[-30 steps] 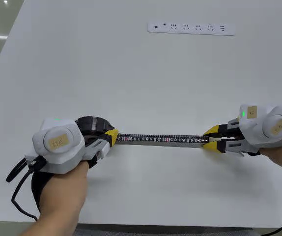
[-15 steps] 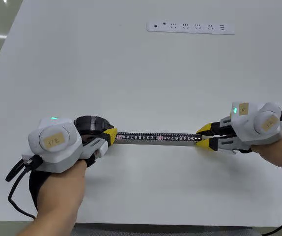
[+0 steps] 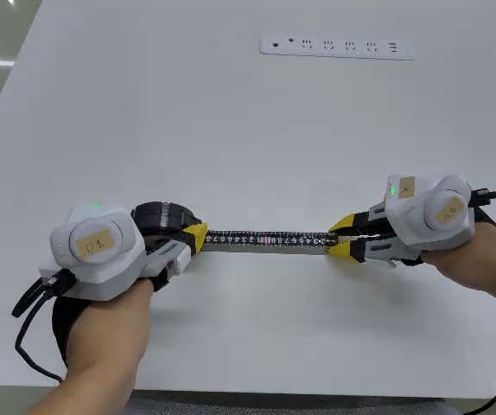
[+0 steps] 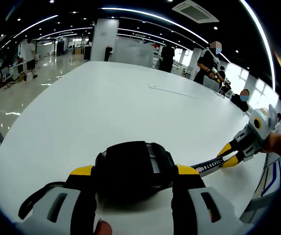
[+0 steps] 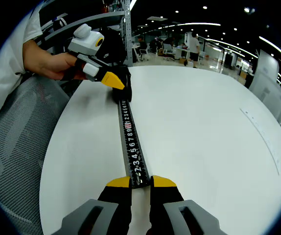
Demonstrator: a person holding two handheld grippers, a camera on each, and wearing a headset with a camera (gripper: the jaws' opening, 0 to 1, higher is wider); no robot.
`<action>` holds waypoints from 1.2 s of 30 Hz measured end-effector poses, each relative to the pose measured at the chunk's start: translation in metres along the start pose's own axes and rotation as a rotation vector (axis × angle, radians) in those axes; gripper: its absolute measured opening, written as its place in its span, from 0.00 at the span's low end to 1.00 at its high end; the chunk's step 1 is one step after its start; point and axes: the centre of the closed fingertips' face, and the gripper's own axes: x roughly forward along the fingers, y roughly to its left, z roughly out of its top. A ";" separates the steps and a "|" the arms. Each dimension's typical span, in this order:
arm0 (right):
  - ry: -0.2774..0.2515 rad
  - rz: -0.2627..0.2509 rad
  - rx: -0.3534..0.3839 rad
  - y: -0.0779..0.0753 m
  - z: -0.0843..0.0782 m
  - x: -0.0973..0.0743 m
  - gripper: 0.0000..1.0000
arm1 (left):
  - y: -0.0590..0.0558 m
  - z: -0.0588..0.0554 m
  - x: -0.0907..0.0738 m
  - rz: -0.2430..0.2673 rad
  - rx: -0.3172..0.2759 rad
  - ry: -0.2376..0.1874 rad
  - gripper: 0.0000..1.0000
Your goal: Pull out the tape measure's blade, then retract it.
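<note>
Head view: on a white table [image 3: 231, 130], the left gripper [image 3: 181, 244] clamps a round black tape measure case [image 3: 163, 221]. Its dark numbered blade [image 3: 265, 239] runs from the case to the right gripper [image 3: 341, 237], which pinches its end. With the blade out, retracting likely comes next, by easing that end toward the case.

Left gripper view: the case hides the blade's slot.

Right gripper view: the jaws cover the blade's tip.
</note>
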 end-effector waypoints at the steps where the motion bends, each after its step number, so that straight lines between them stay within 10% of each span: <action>1: -0.001 0.002 -0.001 0.000 0.001 0.001 0.10 | 0.000 0.000 0.000 -0.001 0.000 0.001 0.58; 36: -0.068 0.075 -0.028 0.015 0.065 0.060 0.10 | 0.001 0.001 0.000 -0.010 -0.023 0.001 0.58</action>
